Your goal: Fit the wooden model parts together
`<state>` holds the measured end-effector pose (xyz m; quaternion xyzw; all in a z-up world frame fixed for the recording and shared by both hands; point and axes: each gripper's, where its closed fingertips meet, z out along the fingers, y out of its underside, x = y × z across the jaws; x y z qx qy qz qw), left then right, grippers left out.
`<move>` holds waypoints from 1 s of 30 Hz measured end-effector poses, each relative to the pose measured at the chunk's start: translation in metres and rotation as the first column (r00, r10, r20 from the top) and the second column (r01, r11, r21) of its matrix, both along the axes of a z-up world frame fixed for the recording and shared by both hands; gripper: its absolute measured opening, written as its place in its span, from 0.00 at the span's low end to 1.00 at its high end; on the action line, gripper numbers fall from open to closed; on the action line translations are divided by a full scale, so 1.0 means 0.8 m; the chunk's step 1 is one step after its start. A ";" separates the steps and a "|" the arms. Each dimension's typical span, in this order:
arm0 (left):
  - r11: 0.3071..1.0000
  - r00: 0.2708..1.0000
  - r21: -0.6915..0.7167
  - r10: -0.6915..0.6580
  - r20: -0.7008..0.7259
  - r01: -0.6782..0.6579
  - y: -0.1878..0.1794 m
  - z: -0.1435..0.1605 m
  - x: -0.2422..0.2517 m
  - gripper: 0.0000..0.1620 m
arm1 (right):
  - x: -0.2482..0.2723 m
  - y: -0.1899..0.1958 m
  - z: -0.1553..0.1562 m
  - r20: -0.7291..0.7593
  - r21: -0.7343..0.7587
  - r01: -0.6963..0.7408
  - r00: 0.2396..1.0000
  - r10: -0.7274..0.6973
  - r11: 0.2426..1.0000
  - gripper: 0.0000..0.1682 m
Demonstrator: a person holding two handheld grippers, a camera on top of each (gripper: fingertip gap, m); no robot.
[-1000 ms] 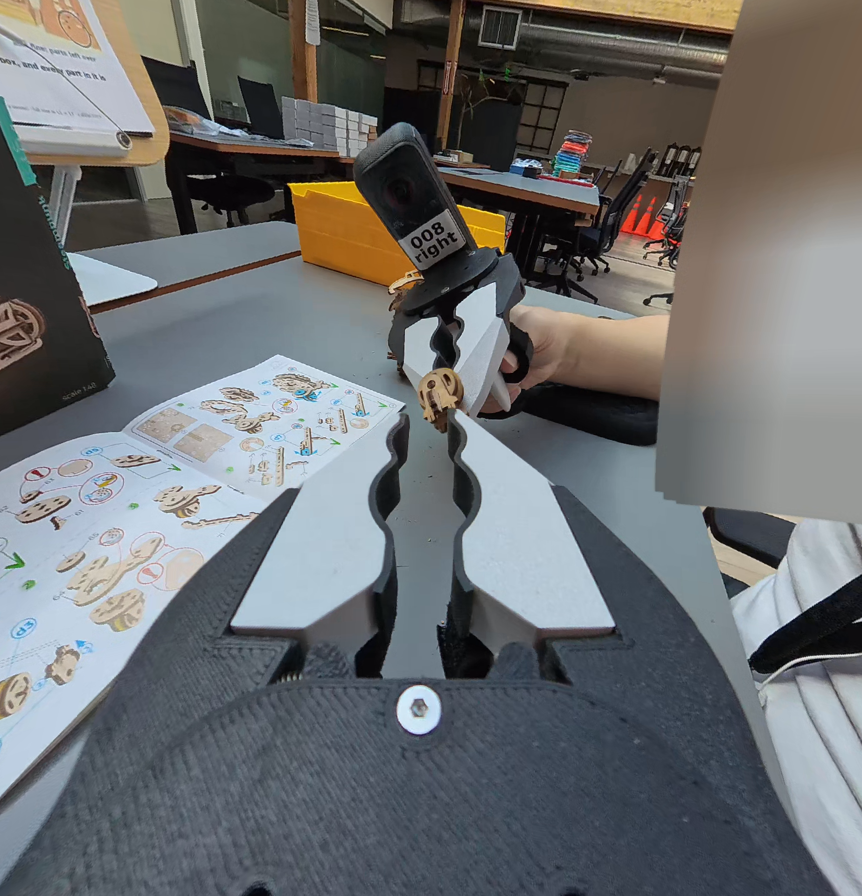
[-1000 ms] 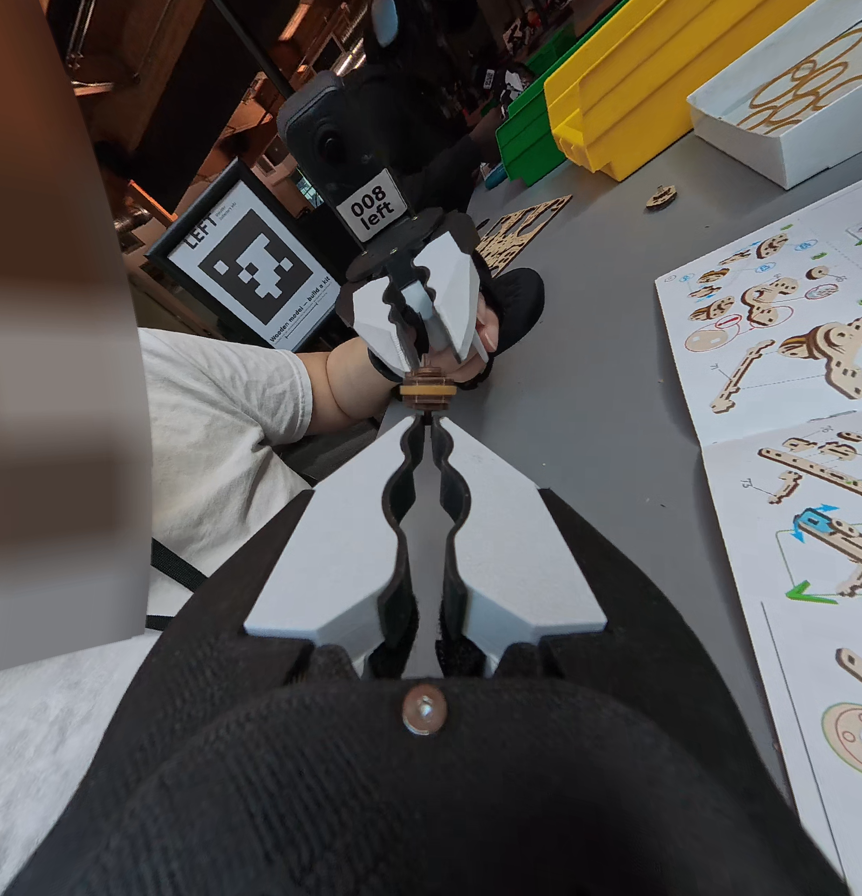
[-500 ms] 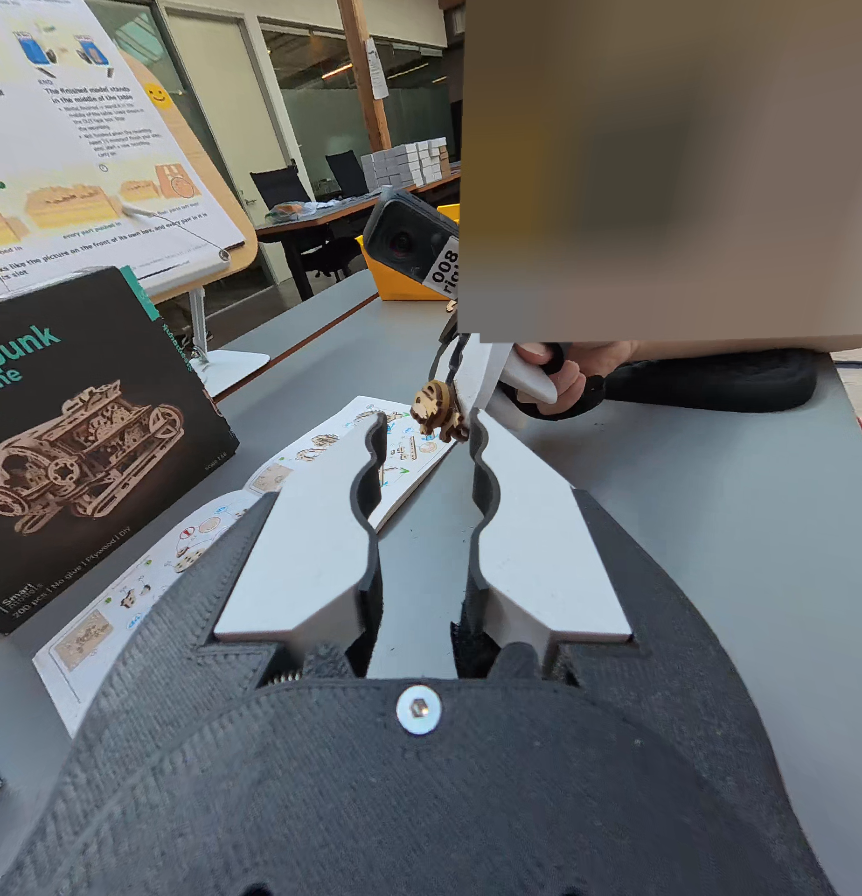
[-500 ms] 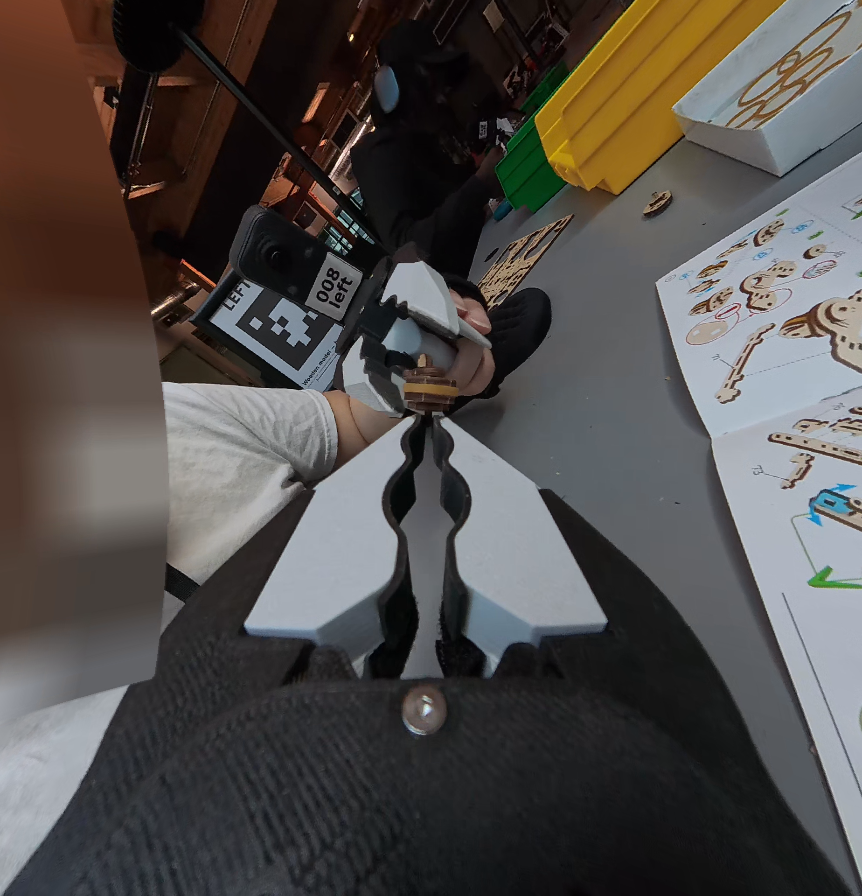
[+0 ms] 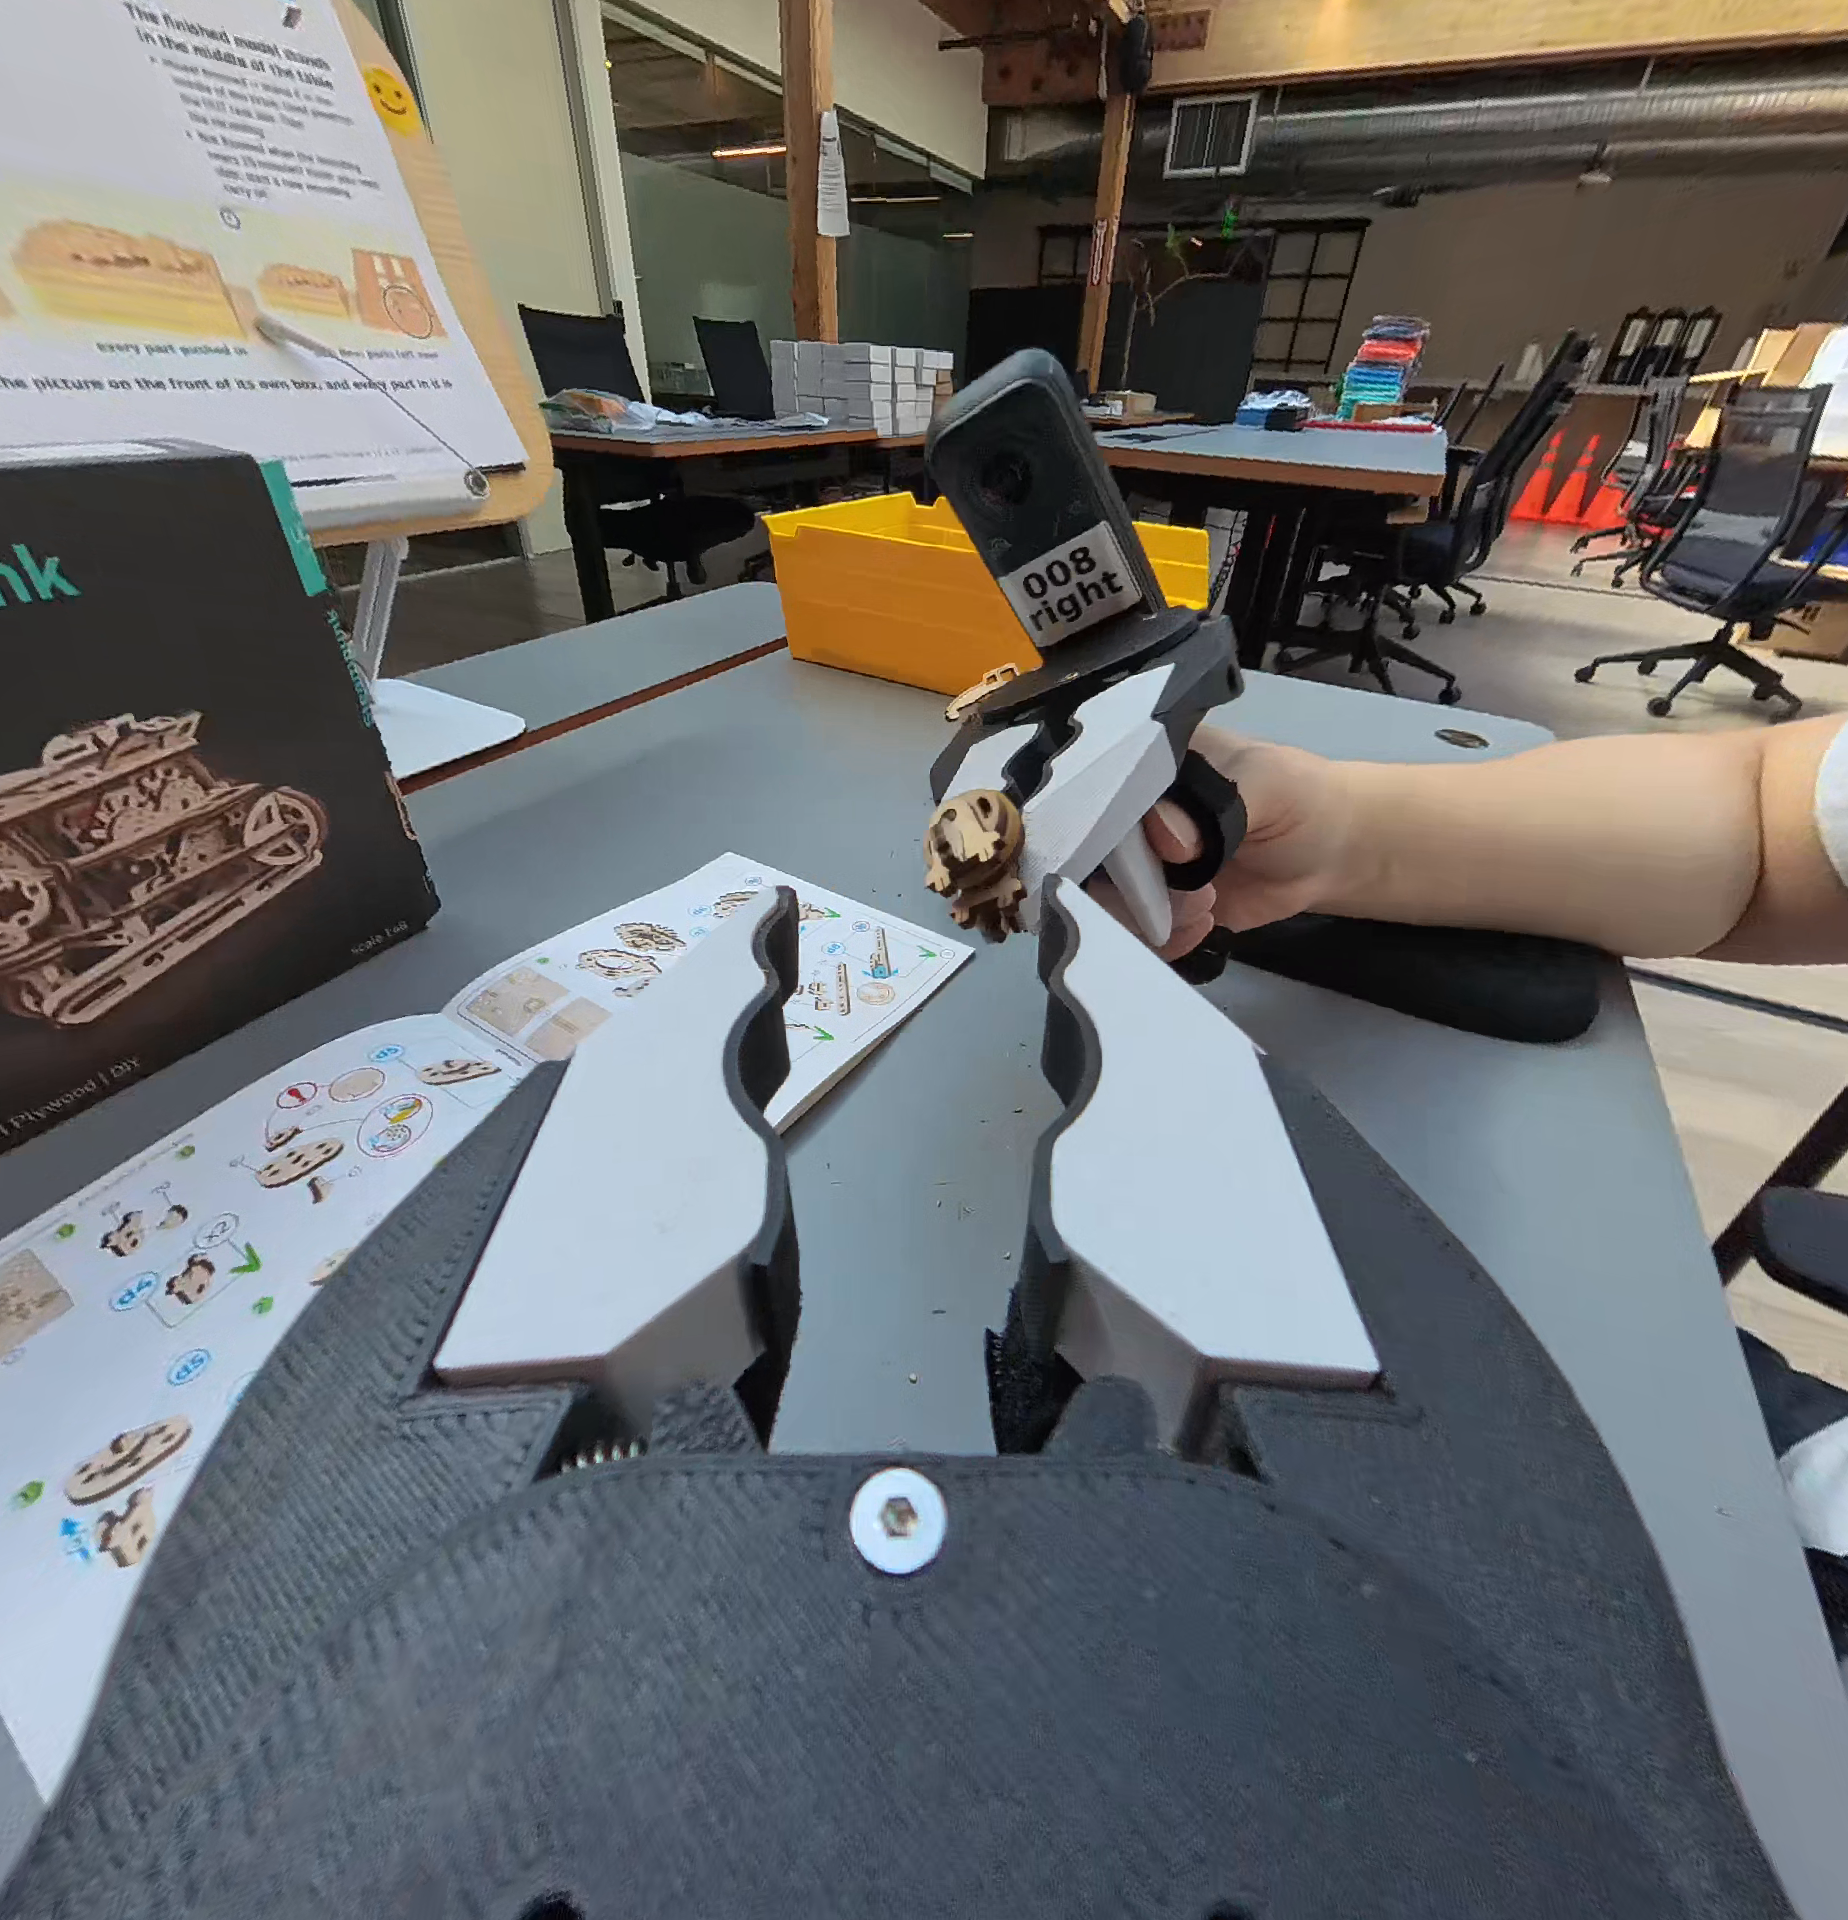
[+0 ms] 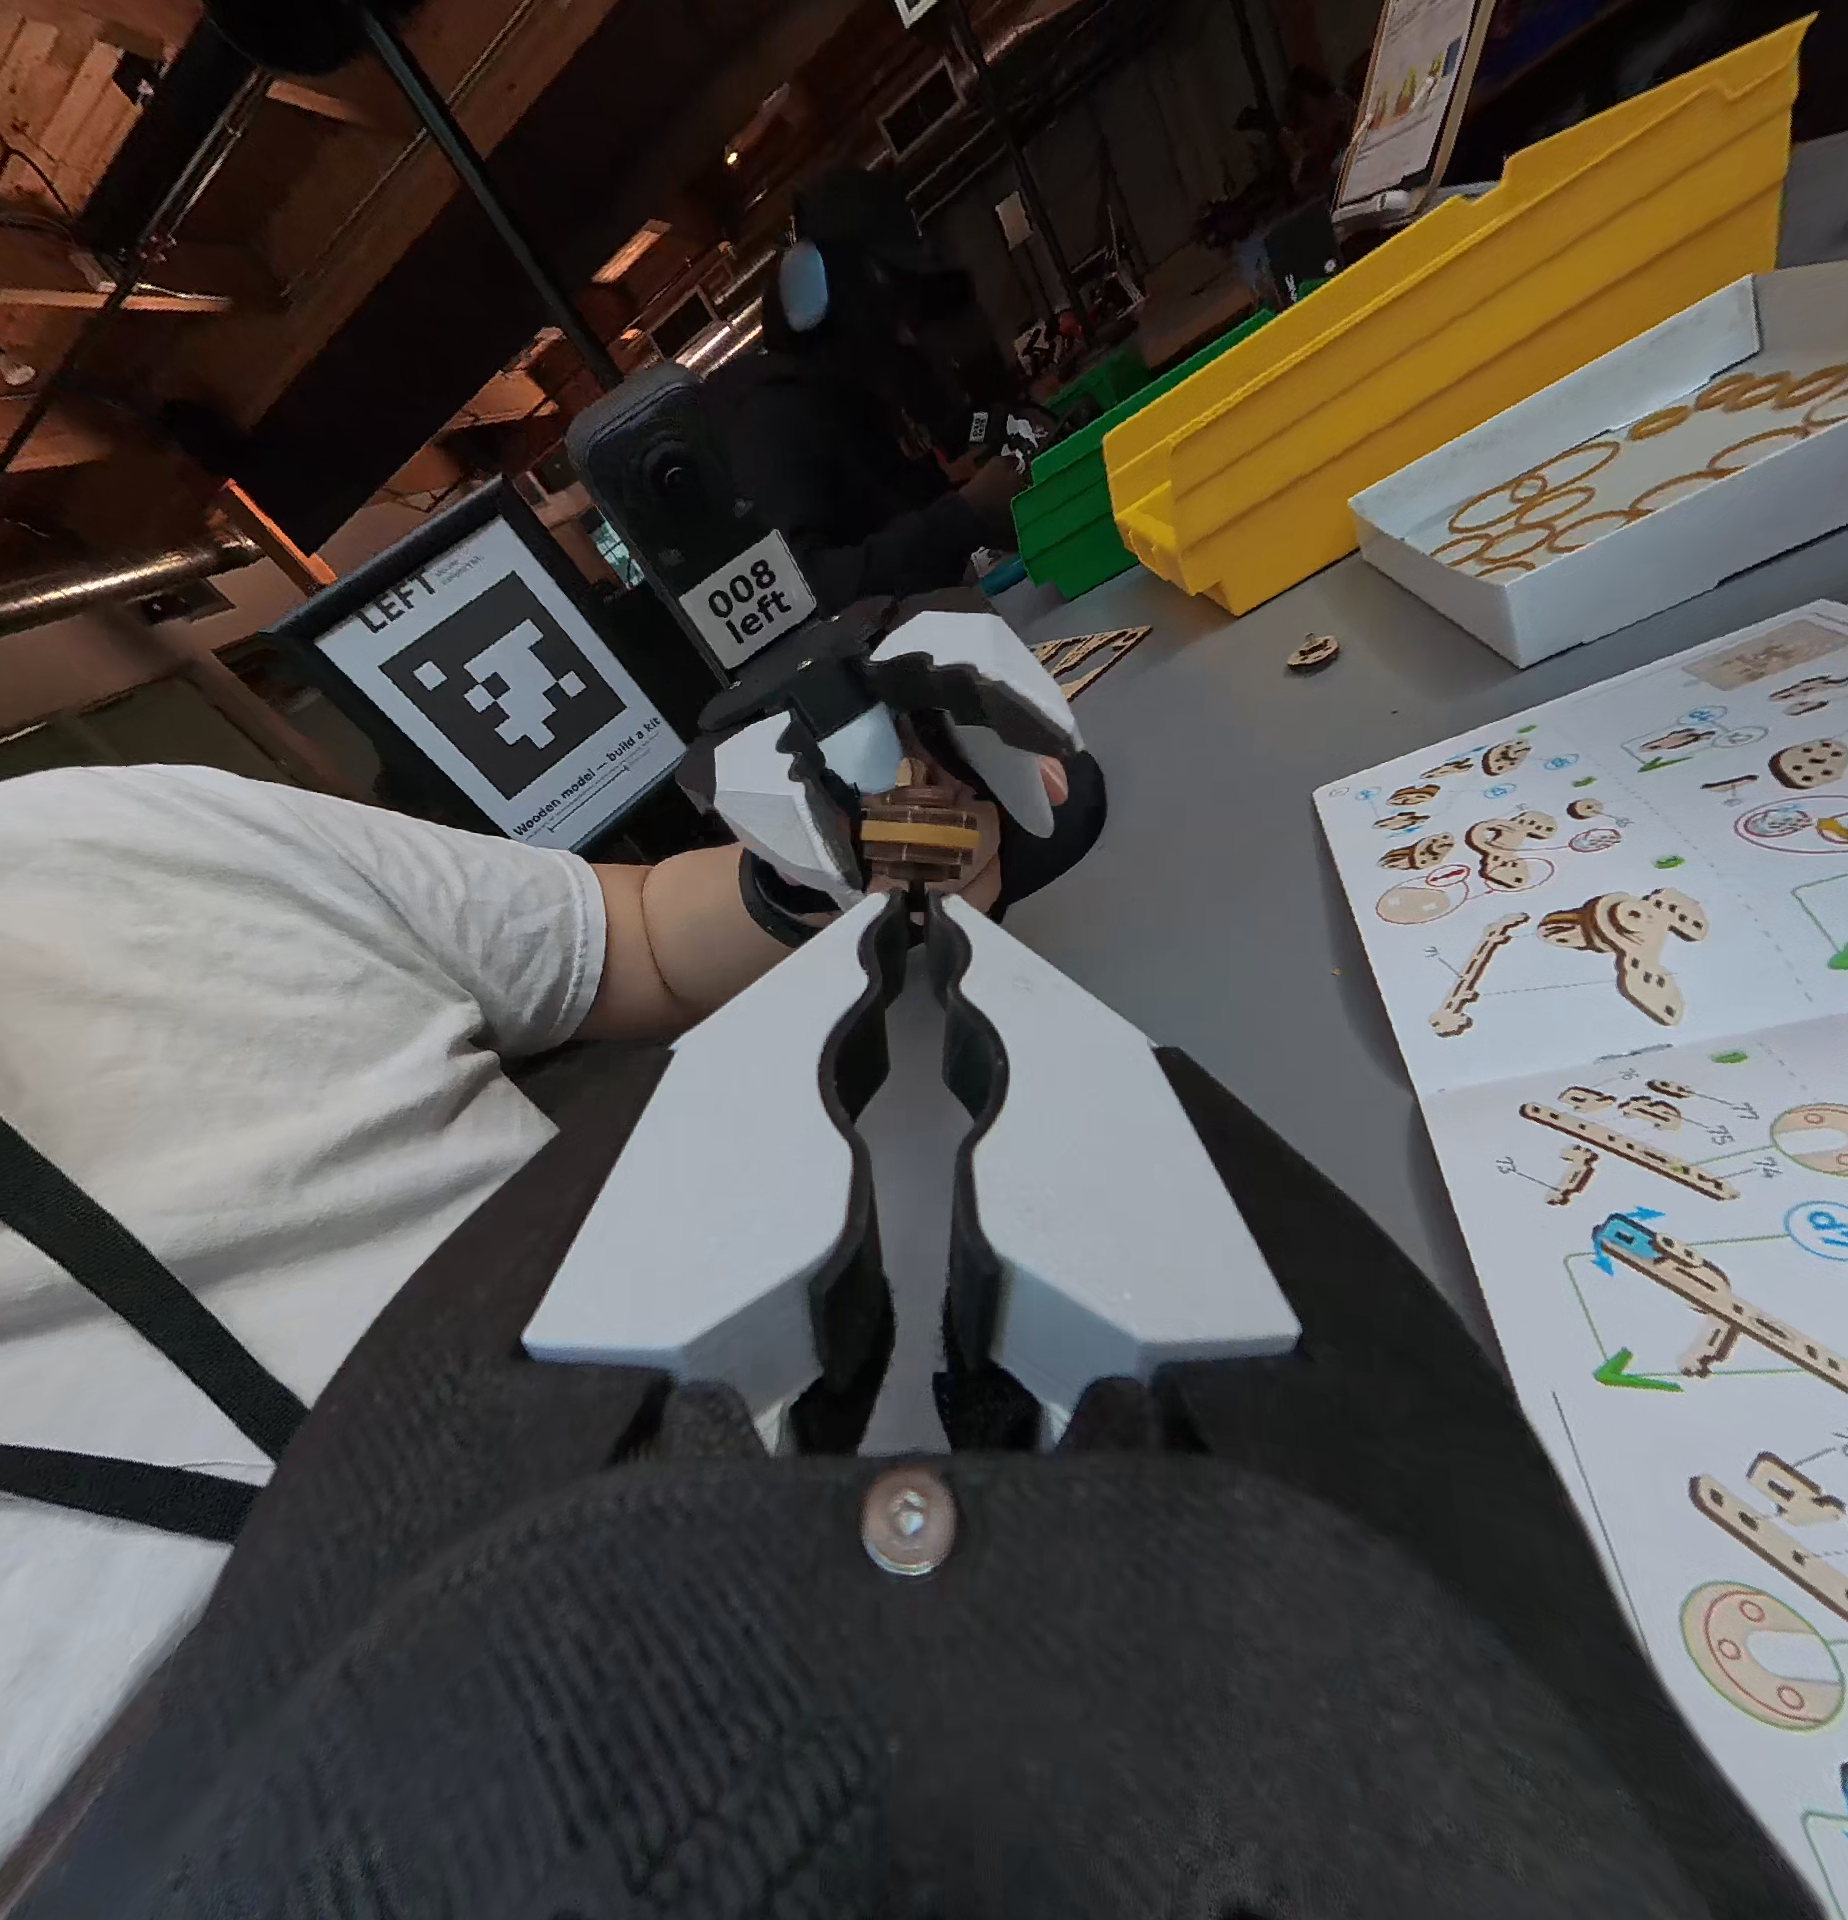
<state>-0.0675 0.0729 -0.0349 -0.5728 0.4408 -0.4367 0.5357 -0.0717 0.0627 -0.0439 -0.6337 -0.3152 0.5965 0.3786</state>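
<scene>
A small layered wooden gear assembly [image 6: 918, 831] sits clamped at the tips of my right gripper [image 6: 907, 906], which is shut on it and holds it above the grey table [image 6: 1232, 873]. In the left wrist view the same assembly [image 5: 974, 860] sticks out of the right gripper [image 5: 1003, 883], just beside my left gripper's right fingertip [image 5: 1055, 904]. My left gripper [image 5: 920, 904] is open wide and empty. It faces the right gripper [image 6: 899, 769], with the assembly between its spread fingers and not gripped.
An open instruction booklet [image 5: 380, 1122] [image 6: 1647, 935] lies on the table. A black kit box [image 5: 151, 790] stands at the left. A yellow bin [image 5: 899, 603] [image 6: 1419, 416], a white tray of wooden sheets [image 6: 1585, 499], a loose wooden piece [image 6: 1313, 652] and a black wrist rest [image 5: 1419, 987] are nearby. Left and right tips are no more than a few centimetres apart.
My left gripper's jaws have spread from nearly shut around the wooden assembly to wide open. The right gripper still holds the assembly. The left view has swung back and forth.
</scene>
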 end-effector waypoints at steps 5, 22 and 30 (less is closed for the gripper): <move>0.996 0.999 -0.080 -0.031 0.018 0.033 0.014 0.012 0.006 0.29 | 0.010 0.014 0.012 -0.027 0.126 0.098 0.995 -0.095 0.987 0.01; 0.968 0.964 -0.098 -0.214 0.155 0.230 -0.017 0.029 0.018 0.10 | 0.004 0.000 0.028 -0.016 0.413 0.111 0.993 -0.114 0.904 0.01; 0.968 0.957 -0.061 -0.231 0.173 0.245 -0.024 0.033 0.015 0.10 | 0.003 -0.006 0.032 -0.024 0.440 0.083 0.996 -0.081 0.894 0.01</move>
